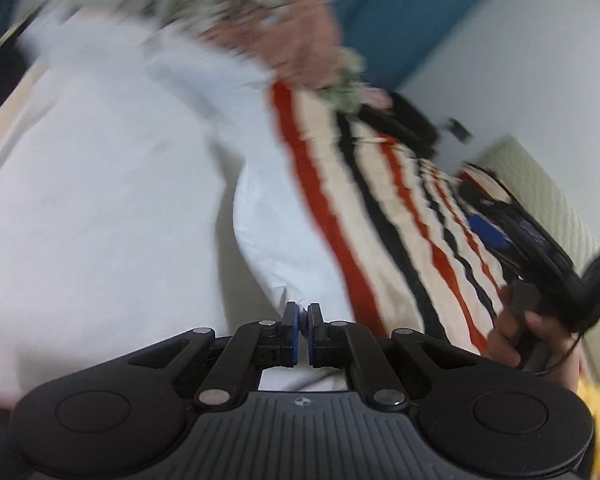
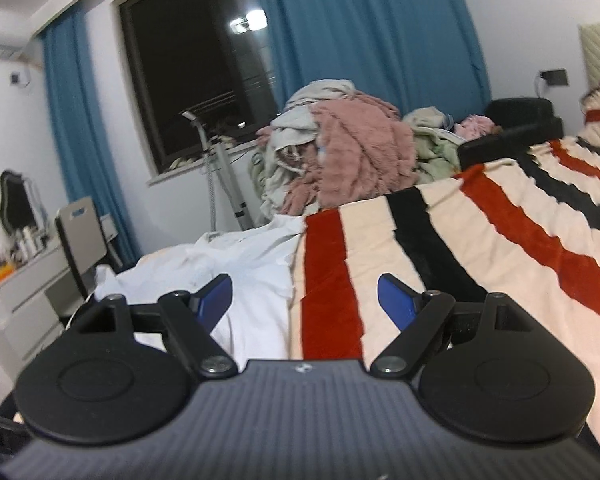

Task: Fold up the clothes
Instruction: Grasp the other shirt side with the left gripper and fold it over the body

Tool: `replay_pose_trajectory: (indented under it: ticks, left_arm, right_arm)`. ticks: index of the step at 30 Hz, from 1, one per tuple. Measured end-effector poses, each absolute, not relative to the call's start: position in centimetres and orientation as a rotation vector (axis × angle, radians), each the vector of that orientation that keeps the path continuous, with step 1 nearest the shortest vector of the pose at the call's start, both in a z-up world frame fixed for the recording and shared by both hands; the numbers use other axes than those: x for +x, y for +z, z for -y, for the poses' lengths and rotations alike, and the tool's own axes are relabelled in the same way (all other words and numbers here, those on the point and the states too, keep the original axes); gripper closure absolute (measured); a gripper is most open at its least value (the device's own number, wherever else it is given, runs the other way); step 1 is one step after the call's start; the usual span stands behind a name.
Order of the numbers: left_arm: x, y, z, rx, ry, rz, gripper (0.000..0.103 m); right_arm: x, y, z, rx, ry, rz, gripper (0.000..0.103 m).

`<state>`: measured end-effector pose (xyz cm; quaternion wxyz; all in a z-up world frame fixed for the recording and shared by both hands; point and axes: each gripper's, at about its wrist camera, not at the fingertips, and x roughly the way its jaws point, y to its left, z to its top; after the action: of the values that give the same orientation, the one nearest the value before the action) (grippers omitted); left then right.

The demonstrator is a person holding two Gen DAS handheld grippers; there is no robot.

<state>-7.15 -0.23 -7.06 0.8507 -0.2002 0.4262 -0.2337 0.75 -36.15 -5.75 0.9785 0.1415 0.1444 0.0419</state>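
The left gripper [image 1: 303, 322] is clenched, apparently pinching an edge of the white garment [image 1: 100, 200] filling the blurred frame's left; the right gripper [image 2: 304, 300] is spread wide, holding nothing, above the striped blanket [image 2: 480, 240]; a laundry pile [image 2: 340, 152] sits centre.

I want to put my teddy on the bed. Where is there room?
The striped blanket lies bare between the white garment and the black cushion. It is crowded at the far end, where the pile of clothes sits.
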Motion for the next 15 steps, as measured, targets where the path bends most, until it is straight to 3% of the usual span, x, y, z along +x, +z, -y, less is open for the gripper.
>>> replay_pose_trajectory:
  ticks: [7,9,10,12,15]
  left_arm:
    - [-6.2,-9.8,-2.4,-0.405,-0.332,-1.033,0.098]
    - [-5.4,-10.0,-2.6,-0.408,-0.315,-1.057,0.086]
    - [-4.9,-10.2,-2.5,-0.414,-0.314,-1.070,0.070]
    - [-4.2,-10.6,-2.4,-0.423,-0.312,-1.086,0.060]
    - [-3.2,-11.4,-2.2,-0.432,-0.303,-1.103,0.058]
  right_arm:
    - [1.0,-6.0,34.1,0.250,0.091,-0.341,0.022]
    - [1.1,-6.0,33.6,0.240,0.093,-0.355,0.022]
    - [1.1,-6.1,33.5,0.240,0.093,-0.357,0.022]
    - [1.2,-6.2,33.3,0.242,0.093,-0.366,0.022]
    - [1.4,-6.5,33.0,0.246,0.104,-0.380,0.022]
